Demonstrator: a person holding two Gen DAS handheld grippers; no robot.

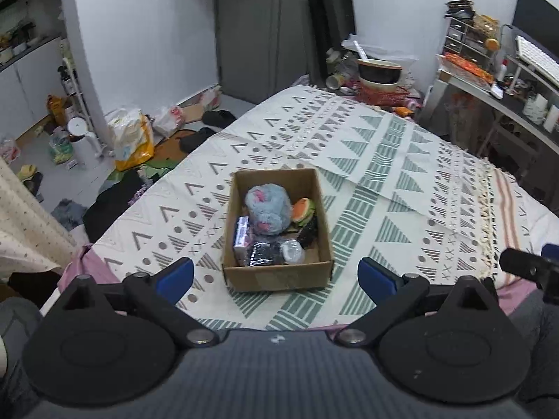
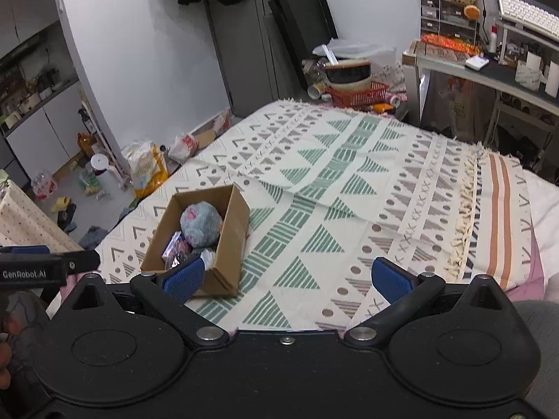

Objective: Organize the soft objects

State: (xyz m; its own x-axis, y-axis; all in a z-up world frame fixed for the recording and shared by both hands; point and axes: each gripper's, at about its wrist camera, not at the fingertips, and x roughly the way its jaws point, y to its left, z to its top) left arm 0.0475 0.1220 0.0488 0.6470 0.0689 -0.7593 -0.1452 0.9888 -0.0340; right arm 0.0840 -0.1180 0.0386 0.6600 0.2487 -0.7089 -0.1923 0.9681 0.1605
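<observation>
While I hold both tools above the bed (image 1: 384, 160):
Left gripper (image 1: 276, 276): released, empty.
Right gripper (image 2: 288, 279): released, empty.
Cardboard box (image 1: 276, 276): at my left tool's 12 o'clock, on the bedspread.
Blue plush (image 1: 268, 209): inside the box.

Even, soft indoor light, no hard shadows or glare. My views bend strongly at the edges; walls curve. Slightly soft focus throughout, far clutter blurriest.

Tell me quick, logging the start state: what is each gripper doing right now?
Left gripper: open, holding nothing, facing the brown cardboard box.
Right gripper: open, holding nothing, over the patterned bedspread.
</observation>
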